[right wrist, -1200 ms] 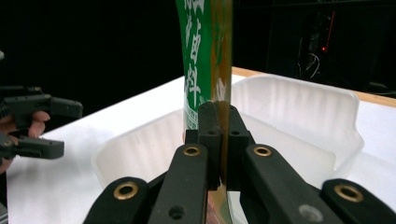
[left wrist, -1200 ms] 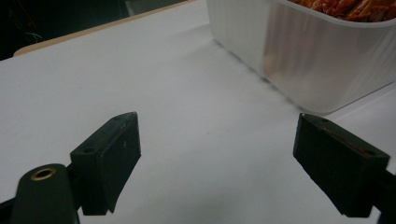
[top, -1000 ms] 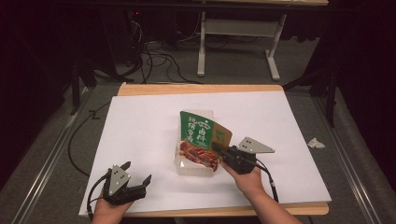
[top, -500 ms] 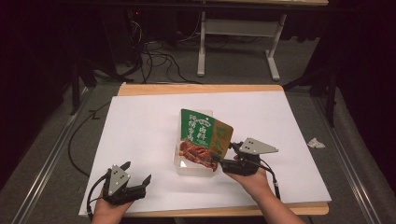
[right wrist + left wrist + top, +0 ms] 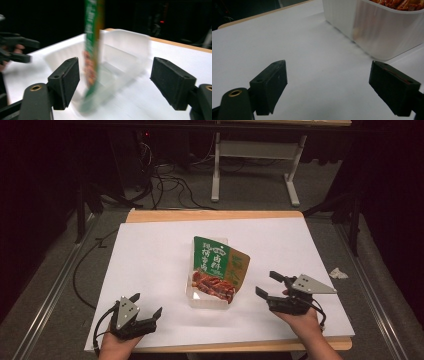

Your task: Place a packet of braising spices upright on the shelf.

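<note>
A white worktop (image 5: 150, 255) seen from above, with a clear plastic tray (image 5: 200, 296) near its middle. A green and brown food pouch (image 5: 216, 265) printed with a picture of red meat stands propped in the tray, leaning toward the back and right, its lower edge inside the tray and its top rising above the rim.

The right hand-held gripper (image 5: 270, 285) sits to the right of the tray, held in a hand at the near edge of the worktop. Its jaws are spread wide and empty, having just been opening; nothing lies between them, and they are clear of the pouch. In the right gripper view, the right hand-held gripper (image 5: 115, 82) looks along the worktop at the pouch (image 5: 91, 55) edge-on, standing in the tray (image 5: 125, 57), both blurred.

The left hand-held gripper (image 5: 145, 307) rests at the near left of the worktop, well apart from the tray, held in the other hand. Its jaws are released, standing wide with nothing between them. In the left gripper view, the left hand-held gripper (image 5: 328, 83) shows bare white surface between its jaws, and the tray's cloudy wall (image 5: 372, 30) beyond them at upper right.

A crumpled scrap of paper (image 5: 339, 273) lies on the floor off the right edge.
</note>
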`<state>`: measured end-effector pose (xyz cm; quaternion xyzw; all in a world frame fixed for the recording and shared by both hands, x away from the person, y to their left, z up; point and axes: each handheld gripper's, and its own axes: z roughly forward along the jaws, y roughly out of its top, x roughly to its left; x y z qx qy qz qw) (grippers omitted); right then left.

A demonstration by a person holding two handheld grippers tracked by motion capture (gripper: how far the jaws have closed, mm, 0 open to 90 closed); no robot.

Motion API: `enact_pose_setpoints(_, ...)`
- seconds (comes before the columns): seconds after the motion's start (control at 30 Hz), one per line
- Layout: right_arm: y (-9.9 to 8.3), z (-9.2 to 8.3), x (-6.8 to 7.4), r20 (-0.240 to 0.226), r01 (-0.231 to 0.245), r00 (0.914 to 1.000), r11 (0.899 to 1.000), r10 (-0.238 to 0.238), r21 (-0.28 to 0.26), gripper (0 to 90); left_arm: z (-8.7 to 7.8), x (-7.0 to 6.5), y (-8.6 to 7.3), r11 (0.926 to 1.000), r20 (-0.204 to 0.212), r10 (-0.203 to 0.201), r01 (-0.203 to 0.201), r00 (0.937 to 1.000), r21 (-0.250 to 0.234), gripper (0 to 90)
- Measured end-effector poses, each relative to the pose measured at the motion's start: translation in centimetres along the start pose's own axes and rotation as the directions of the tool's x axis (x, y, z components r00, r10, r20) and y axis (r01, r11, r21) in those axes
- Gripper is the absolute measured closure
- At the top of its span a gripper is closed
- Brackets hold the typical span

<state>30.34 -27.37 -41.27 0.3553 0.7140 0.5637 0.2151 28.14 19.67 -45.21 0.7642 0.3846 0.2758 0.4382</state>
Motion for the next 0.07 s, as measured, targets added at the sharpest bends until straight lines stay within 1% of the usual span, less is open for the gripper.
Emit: enact_pose_setpoints(0.07,-0.57,-0.78,-1.17,0.044,-0.018,0.9989,1.000,0.018,0.008,23.3,0.01,0.01,0.03,1.0000,0.000,0.001,-0.001,1.0000,0.000,15.4)
